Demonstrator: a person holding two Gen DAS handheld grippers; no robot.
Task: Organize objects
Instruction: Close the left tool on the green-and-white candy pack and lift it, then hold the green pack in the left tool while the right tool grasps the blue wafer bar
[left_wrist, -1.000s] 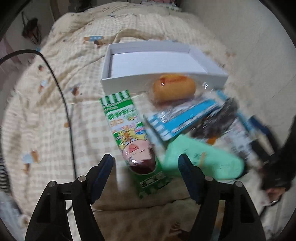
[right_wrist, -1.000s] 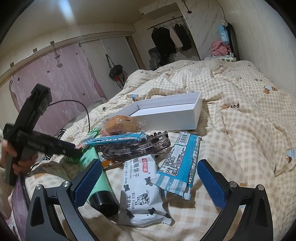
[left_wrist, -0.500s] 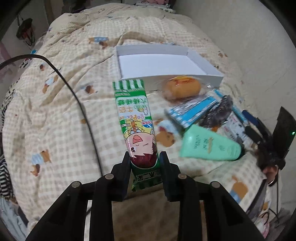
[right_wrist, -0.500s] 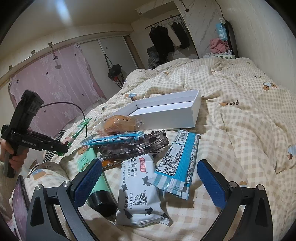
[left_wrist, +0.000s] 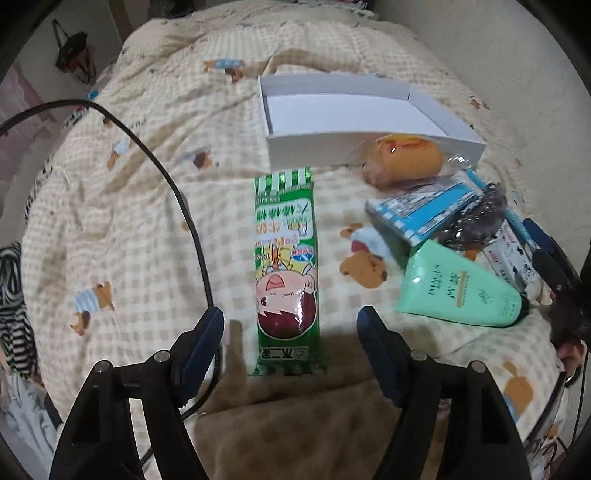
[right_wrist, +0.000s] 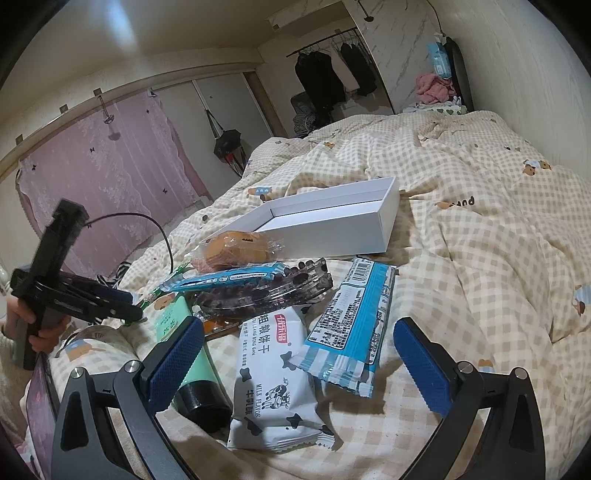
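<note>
Both the left gripper (left_wrist: 290, 321) and right gripper (right_wrist: 295, 347) are spread, the long green candy packet (left_wrist: 285, 266) lying flat just before the shallow white cardboard box (left_wrist: 354, 118).

Both grippers are black plastic frames with silver screws; the left gripper (left_wrist: 290, 325) and right gripper (right_wrist: 295, 354) have blue textured finger pads, with a black cable (left_wrist: 173, 184) trailing off.

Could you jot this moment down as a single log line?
left gripper: open, green candy packet lying between fingers | right gripper: open, over snacks | white box: empty
</note>
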